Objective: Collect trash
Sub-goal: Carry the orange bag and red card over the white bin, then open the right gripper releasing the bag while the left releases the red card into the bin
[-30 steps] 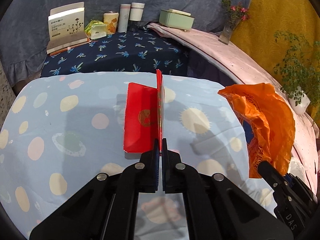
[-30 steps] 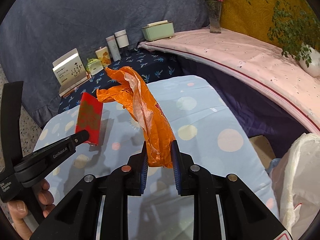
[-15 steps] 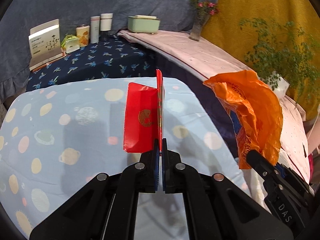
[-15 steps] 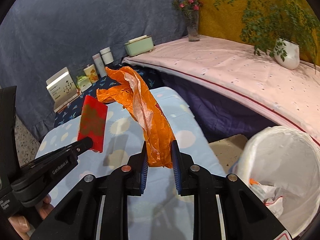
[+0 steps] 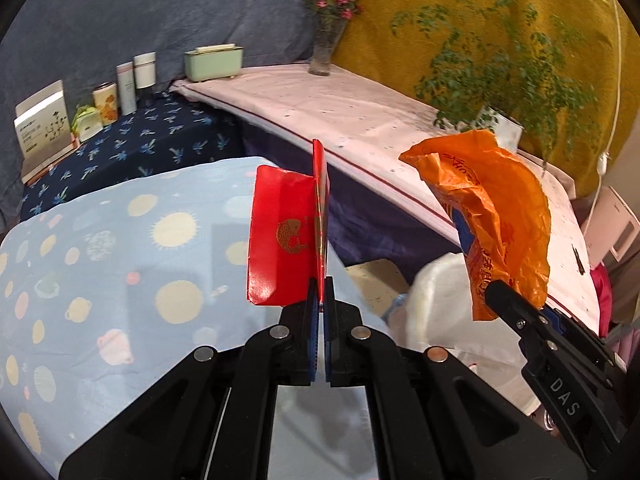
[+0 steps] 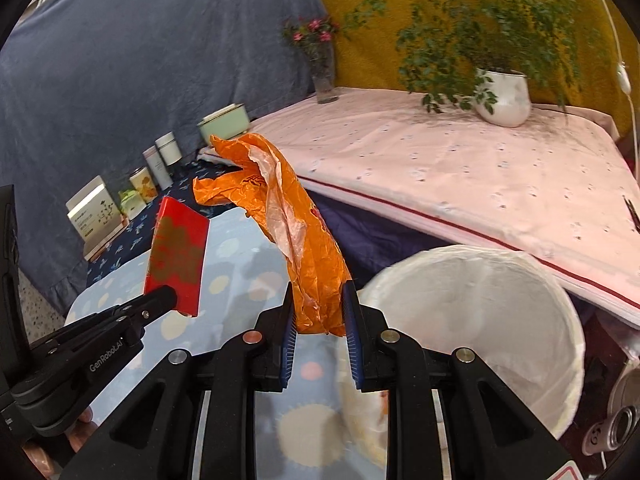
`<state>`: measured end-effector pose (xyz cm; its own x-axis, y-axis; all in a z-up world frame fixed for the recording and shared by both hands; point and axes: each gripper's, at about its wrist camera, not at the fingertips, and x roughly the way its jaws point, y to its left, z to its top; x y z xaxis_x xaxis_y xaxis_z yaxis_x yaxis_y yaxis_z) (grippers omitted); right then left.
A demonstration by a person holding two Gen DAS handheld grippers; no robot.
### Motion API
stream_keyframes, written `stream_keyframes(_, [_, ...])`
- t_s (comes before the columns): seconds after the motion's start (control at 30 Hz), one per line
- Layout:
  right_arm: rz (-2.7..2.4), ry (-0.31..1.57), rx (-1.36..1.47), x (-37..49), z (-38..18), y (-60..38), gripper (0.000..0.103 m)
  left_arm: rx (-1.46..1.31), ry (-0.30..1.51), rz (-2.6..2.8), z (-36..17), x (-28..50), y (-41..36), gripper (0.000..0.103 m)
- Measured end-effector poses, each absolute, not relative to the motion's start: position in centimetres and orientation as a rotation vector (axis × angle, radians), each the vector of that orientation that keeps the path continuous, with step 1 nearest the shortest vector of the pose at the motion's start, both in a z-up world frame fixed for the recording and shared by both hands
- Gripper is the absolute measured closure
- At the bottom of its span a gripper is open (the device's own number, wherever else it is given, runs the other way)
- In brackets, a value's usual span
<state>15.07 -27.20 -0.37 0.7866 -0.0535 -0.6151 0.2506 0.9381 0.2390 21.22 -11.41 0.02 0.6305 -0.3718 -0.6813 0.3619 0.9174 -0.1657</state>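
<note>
We see a white bin [image 6: 480, 320] filling the lower right of the right wrist frame, its liner pale and its mouth open towards us; what lies inside is too blurred to tell. In the left wrist frame the same bin [image 5: 436, 292] peeks out at centre right, behind the grippers.

Our left gripper [image 5: 320, 296] is pinched tight on the bottom edge of a red envelope [image 5: 280, 240], which stands upright in the middle of that frame with a gold fish printed on its flap. In the right wrist frame the envelope [image 6: 178, 246] shows at left, above the tip of the left gripper [image 6: 164, 300].

Our right gripper [image 6: 318, 312] is clamped on the lower end of an orange bag [image 6: 296, 224], crumpled and rising up the middle of the frame, just left of the bin's rim. From the left wrist the bag [image 5: 492, 216] hangs at right, above the bin.

Below both grippers lies a pale blue cloth [image 5: 100, 280] with spots. At upper left a dark blue cloth [image 5: 132, 148] carries a box [image 5: 44, 124], tins [image 5: 126, 88] and a green case [image 5: 214, 62]. A pink sheet [image 6: 460, 160] runs across the right, holding a vase [image 6: 324, 68] of flowers and a potted plant [image 6: 500, 96]. Behind are a grey-blue drape [image 6: 140, 60] and a yellow one [image 5: 460, 20].
</note>
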Motion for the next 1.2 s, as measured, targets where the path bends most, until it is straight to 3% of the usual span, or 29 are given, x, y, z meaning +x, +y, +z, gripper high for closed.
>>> stream_keyframes(0.9, [-0.318,0.64,0.403,8.5,-1.7,-36.4,0.082,0.118,0.792,-0.627,0.6,15.3,-23.2,0.101])
stream_keyframes(1.03, [-0.333,0.632,0.418,8.0,-1.6,-36.7,0.072,0.112,0.802,-0.629,0.5,15.2,-23.4,0.095])
stream_keyframes(1.13, [-0.339,0.631,0.416,7.7,-1.5,-36.7,0.072,0.116,0.792,-0.613,0.5,15.0,-23.4,0.072])
stream_keyframes(1.2, [-0.341,0.632,0.409,7.5,-1.4,-36.6,0.072,0.118,0.783,-0.614,0.6,14.8,-23.3,0.07])
